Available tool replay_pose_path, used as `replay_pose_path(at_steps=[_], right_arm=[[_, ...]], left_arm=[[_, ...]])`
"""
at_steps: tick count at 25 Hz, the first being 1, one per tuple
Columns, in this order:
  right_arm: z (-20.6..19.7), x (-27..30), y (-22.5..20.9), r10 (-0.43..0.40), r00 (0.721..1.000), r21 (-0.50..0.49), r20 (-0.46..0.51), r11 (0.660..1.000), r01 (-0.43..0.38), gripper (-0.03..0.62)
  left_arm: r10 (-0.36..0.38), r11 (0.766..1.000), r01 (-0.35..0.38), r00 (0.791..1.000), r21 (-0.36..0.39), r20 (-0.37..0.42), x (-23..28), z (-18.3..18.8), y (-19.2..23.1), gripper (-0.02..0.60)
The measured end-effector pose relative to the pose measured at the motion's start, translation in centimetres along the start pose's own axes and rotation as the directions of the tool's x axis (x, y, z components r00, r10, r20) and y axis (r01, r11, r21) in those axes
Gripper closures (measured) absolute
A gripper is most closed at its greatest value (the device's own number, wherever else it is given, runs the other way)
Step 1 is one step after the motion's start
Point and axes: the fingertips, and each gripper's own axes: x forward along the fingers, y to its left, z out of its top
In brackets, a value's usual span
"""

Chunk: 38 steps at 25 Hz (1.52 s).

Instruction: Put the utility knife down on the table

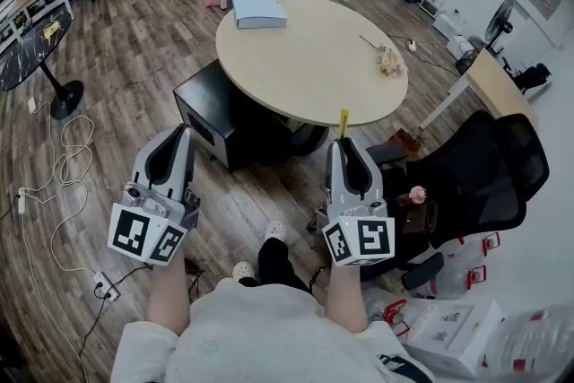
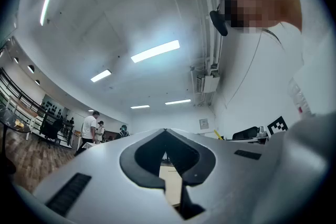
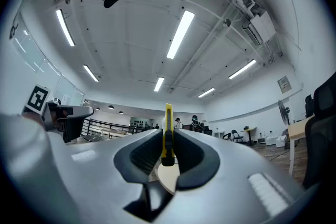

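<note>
A yellow utility knife [image 1: 343, 122] [image 3: 168, 134] stands upright between the jaws of my right gripper [image 1: 344, 143] [image 3: 166, 157], which is shut on it; its tip pokes out past the jaws, just short of the near edge of the round beige table [image 1: 309, 58]. My left gripper [image 1: 177, 137] [image 2: 169, 157] is held level beside it, further left, over the floor. Its jaws are shut with nothing between them.
On the table lie a pale blue book [image 1: 258, 8] at the far left and a small dried flower sprig [image 1: 386, 59] at the right. A black cabinet [image 1: 215, 117] stands under the table's left side. A black office chair [image 1: 475, 179] is to my right. Cables [image 1: 54, 184] trail on the floor at left.
</note>
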Motion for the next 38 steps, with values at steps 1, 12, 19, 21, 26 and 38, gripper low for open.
replay_pose_path(at_steps=[1,12,19,21,26,38], right_arm=[[0.0,0.1,-0.1,0.001,1.0,0.0,-0.001,1.0,-0.001,0.52],[-1.0,2.7,-1.0,0.007,1.0,-0.002,-0.001,1.0,-0.007,0.52],[-2.0,7.0,-3.0,0.013,1.0,-0.001,-0.015,1.0,-0.013,0.52],[-2.1,8.6,-3.7,0.019,1.0,0.005,-0.012,1.0,-0.018,0.52],[-2.4,12.6,-5.7,0.042,0.999,0.003,0.003,0.999,-0.042,0.52],[-3.0,20.7,-10.7,0.107,0.994,0.018,0.024,0.994,-0.107,0.52]], left_arm=[[0.0,1.0,0.0,1.0,-0.001,0.0,0.1,-0.1,0.0,0.574],[-0.003,1.0,0.003,1.0,-0.004,-0.006,2.6,-1.2,1.2,0.574],[0.005,1.0,-0.005,1.0,0.004,-0.006,6.3,-2.1,3.1,0.574],[0.005,1.0,-0.005,1.0,0.009,-0.002,7.8,-2.2,3.7,0.574],[0.009,1.0,-0.009,1.0,0.022,0.013,11.7,-3.0,4.9,0.574],[0.046,0.998,-0.048,0.998,0.044,0.045,20.0,-4.4,6.7,0.574]])
